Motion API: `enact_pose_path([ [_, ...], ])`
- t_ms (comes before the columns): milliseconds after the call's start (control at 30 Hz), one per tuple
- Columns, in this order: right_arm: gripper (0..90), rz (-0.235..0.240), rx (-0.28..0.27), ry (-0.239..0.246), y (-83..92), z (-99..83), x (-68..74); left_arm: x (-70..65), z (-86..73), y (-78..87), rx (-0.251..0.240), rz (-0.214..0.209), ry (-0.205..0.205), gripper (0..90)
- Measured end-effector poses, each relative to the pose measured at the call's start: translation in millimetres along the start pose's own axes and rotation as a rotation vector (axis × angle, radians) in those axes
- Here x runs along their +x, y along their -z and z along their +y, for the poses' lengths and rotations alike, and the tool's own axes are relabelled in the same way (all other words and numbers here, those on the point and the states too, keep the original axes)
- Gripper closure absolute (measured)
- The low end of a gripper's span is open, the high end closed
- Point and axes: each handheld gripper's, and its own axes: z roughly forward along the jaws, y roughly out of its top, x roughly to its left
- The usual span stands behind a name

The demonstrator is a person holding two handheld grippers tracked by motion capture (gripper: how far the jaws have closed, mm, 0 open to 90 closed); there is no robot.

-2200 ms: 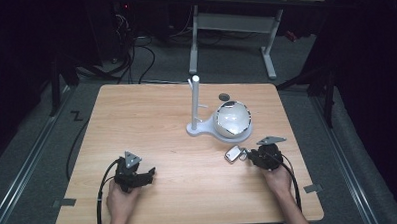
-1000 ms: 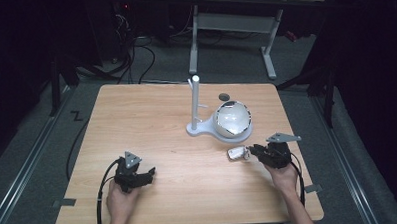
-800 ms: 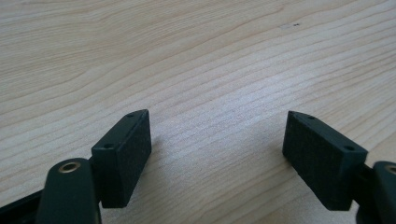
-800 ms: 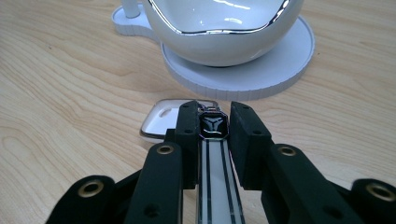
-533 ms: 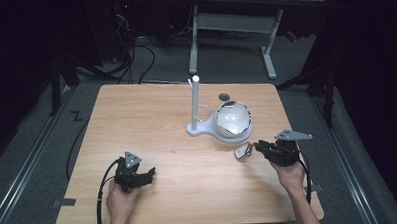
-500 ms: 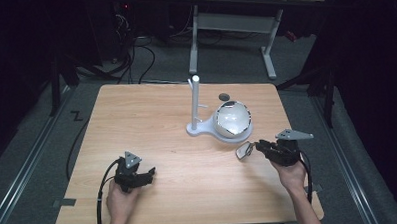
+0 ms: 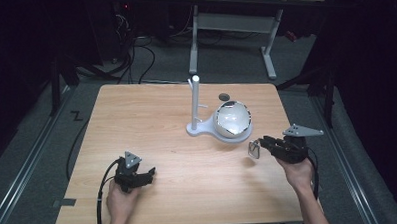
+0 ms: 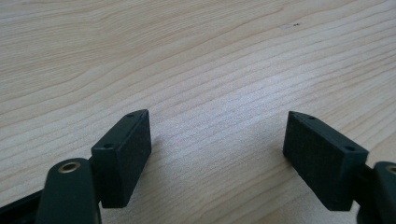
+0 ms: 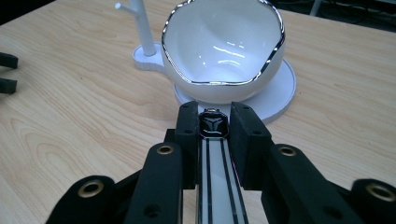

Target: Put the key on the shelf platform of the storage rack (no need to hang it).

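Details of the little thing in my right tongs [image 7: 265,143] are staying hard to make out: from the high view it is a small pale tag [image 7: 254,149] sticking out toward the bowl, and in the right gripper view its white, black-striped body is running down between the pads [image 9: 189,125] and getting cut off at the bottom edge (a dark emblem end is peeking out at the tips). Those tongs are clamping shut on it, lifted clear of the surface [image 7: 162,123], with the tag near the white bowl [image 7: 233,119] and its round base but not touching either. My left tongs [image 7: 143,175] are lying spread wide with nothing between them, resting on bare wood near the front left. Plenty of open surface is lying between my two hands; the white stand [image 7: 196,104] and bowl are crowding only the middle right, and my right hand [image 7: 294,168] is sitting close to the right edge.
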Motion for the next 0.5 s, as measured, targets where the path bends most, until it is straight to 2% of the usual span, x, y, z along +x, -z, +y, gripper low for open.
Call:
enact_pose_path([
  [500, 74.5, 0.028, -0.046, 0.031, 6.0, 32.4, 2.6, 0.0, 0.0, 0.0, 0.000, 0.000, 0.000, 23.8],
])
